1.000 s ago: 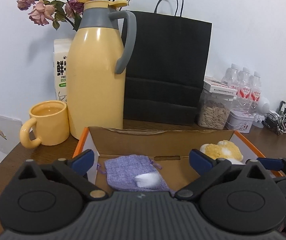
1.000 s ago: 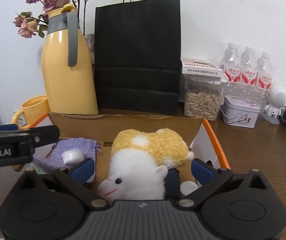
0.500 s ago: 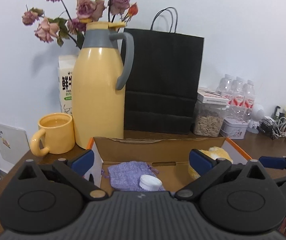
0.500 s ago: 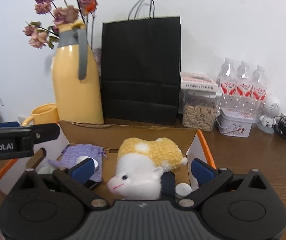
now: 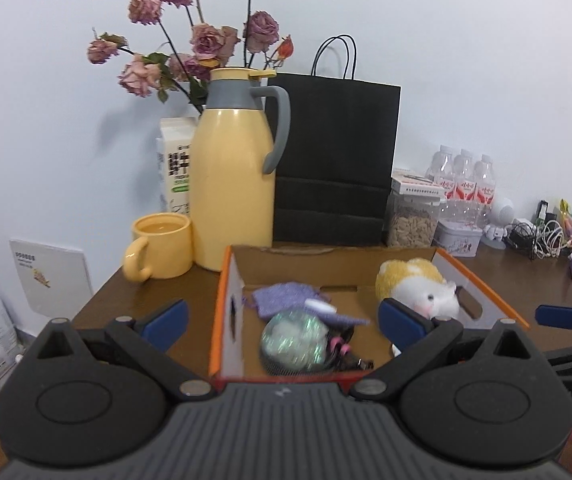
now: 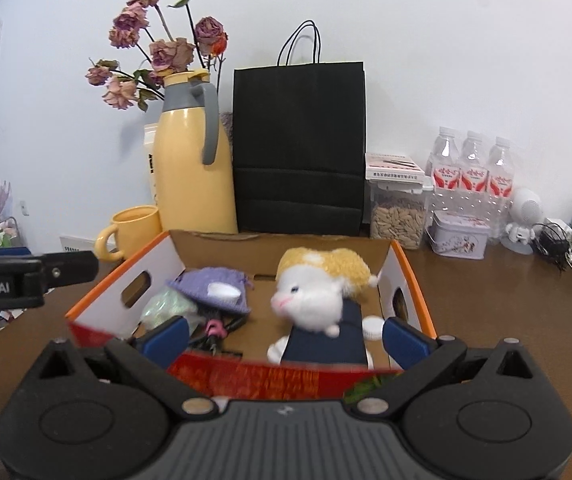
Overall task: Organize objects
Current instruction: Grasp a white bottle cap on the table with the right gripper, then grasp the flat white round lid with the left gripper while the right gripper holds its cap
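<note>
Both my left gripper [image 5: 281, 320] and right gripper [image 6: 283, 334] hang fingers spread, holding nothing, above the cardboard box [image 6: 406, 276] on the bench [image 6: 506, 300], where plush toy [image 6: 318, 292] and purple pouch [image 6: 213, 286] lie gathered, presumably tidied.

One box [image 6: 406, 276], one plush [image 6: 314, 292], three bottles [image 6: 472, 168], maybe two caps [image 6: 372, 326].

"Robot.AI" on the left gripper [image 6: 29, 276], other labels unreadable
</note>
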Demonstrator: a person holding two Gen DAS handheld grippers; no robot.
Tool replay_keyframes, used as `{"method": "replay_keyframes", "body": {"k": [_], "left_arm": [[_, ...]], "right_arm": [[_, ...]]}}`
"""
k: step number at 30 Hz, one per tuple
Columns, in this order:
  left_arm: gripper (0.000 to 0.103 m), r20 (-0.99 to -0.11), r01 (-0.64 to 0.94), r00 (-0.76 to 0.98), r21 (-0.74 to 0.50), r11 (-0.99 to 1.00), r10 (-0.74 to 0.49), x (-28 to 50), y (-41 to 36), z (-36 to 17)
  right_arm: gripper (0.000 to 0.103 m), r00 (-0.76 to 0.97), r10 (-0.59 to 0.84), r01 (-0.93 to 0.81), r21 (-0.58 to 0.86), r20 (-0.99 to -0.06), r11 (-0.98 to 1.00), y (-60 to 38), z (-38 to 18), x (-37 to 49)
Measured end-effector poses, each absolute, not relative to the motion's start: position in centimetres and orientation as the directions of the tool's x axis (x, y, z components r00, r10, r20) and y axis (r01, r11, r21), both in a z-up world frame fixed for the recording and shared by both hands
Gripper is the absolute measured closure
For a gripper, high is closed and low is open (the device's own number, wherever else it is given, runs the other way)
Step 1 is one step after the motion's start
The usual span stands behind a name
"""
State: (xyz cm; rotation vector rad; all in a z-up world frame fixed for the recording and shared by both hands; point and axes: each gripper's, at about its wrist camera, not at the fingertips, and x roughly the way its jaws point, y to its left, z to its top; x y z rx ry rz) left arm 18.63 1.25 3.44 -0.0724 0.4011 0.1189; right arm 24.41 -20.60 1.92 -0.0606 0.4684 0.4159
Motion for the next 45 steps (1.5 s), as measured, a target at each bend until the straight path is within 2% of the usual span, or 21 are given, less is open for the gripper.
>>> {"method": "replay_keyframes", "body": {"k": [7,17,23,25,27,32,34,35,45], "left_arm": [[0.0,-0.402,-0.145,0.908,-0.042,0.989,0.116,13.4,2.1,3.0],[0.0,-0.442,-0.155,0.888,-0.034,0.987,0.125,7.0,3.9,0.7],[0.0,-0.454,-0.162,0.882,-0.035,0.986,0.129,5.3,4.6,-0.2],[0.0,-0.462,-0.163,0.877,-0.035,0.986,0.129,5.4,4.8,-0.6],[0.0,-0.474,-0.172,0.87,-0.033,0.985,0.136,6.0,5.2,-1.0],[0.0,-0.506,-0.198,0.849,-0.036,0.98,0.153,8.2,6.0,-2.3],[0.0,-0.523,-0.214,0.836,-0.031,0.976,0.167,9.5,6.4,-2.9],[0.0,-0.533,-0.222,0.828,-0.028,0.975,0.174,10.1,6.5,-3.1],[0.0,-0.593,-0.218,0.778,0.052,0.975,0.205,15.5,7.1,-5.1]], "right_arm": [[0.0,0.795,0.388,-0.421,0.037,-0.467,0.906,-21.9,1.1,19.3],[0.003,0.744,0.385,-0.455,0.008,-0.546,0.89,-22.4,-2.3,13.6],[0.019,0.707,0.382,-0.467,0.012,-0.595,0.884,-22.2,-4.2,13.4],[0.028,0.697,0.385,-0.475,0.013,-0.604,0.88,-21.9,-4.6,13.8],[0.041,0.69,0.392,-0.481,0.019,-0.609,0.876,-21.6,-5.0,14.0],[0.047,0.674,0.391,-0.48,0.031,-0.626,0.877,-21.5,-6.0,15.5],[0.06,0.678,0.392,-0.48,0.03,-0.622,0.877,-21.5,-5.9,16.0],[0.076,0.677,0.396,-0.483,0.032,-0.62,0.875,-21.5,-5.9,16.2],[0.076,0.666,0.421,-0.518,0.024,-0.616,0.855,-21.5,-5.7,17.3]]}}
